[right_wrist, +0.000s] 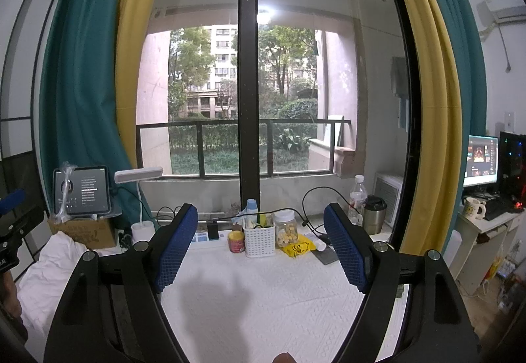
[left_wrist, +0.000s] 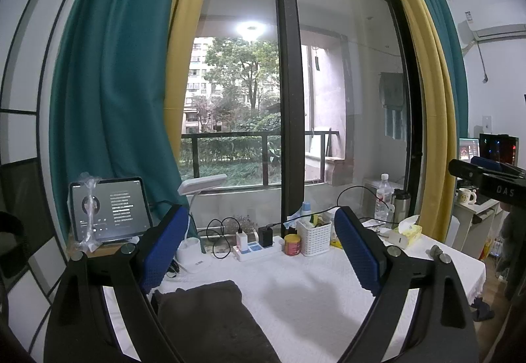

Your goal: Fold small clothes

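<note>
White tablecloth [right_wrist: 263, 297] bare between both tools' [left_wrist: 259, 248] [right_wrist: 263, 241] wide-apart jaws, nothing clamped.

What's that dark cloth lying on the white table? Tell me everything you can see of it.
The dark cloth is a brownish-grey piece that looks soft and slightly fuzzy, like fleece or knit. It lies flat on the white tablecloth at the near edge, seemingly folded, with a fairly straight far edge and rounded corners. Its near part runs out of the picture. The left gripper hangs open above it; whether it touches the cloth cannot be told. What garment it is cannot be told either.
</note>
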A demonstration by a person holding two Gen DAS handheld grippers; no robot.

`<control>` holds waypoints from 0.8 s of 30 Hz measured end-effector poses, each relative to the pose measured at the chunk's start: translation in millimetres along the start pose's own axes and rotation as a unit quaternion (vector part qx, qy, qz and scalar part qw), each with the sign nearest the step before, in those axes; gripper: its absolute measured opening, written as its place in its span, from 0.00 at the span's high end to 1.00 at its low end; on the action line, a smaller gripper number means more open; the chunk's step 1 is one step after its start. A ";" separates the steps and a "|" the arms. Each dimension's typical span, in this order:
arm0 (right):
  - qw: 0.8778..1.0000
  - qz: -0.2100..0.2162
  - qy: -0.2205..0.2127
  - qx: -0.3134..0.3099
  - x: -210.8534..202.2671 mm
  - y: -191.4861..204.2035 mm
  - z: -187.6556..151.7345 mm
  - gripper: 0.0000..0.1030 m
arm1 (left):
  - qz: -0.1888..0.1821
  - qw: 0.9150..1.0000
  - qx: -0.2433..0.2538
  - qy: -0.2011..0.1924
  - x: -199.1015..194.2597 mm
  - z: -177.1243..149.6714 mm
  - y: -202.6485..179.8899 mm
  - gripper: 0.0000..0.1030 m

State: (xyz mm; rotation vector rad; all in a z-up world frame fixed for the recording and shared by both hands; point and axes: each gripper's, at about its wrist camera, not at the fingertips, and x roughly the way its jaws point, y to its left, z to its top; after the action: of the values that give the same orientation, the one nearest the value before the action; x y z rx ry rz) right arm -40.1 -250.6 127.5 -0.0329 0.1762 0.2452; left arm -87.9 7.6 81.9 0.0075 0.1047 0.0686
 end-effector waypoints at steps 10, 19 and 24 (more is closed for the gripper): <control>1.000 0.000 0.000 0.000 -0.1 0.0 0.0 0.21 | -0.001 1.000 -0.001 0.000 0.4 0.4 -1.9 0.13; 1.000 0.001 0.001 0.000 -0.2 0.2 -0.5 0.20 | -0.003 1.000 0.001 0.000 0.1 0.9 -3.8 0.13; 1.000 0.002 0.002 -0.001 -0.1 -0.7 -1.7 0.21 | -0.002 1.000 0.002 0.000 -1.1 1.5 -7.1 0.13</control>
State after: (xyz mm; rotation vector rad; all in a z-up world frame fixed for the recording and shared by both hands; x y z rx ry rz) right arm -40.2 -251.4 125.8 -0.0348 0.1806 0.2485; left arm -88.3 0.5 83.4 0.0121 0.1040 0.0647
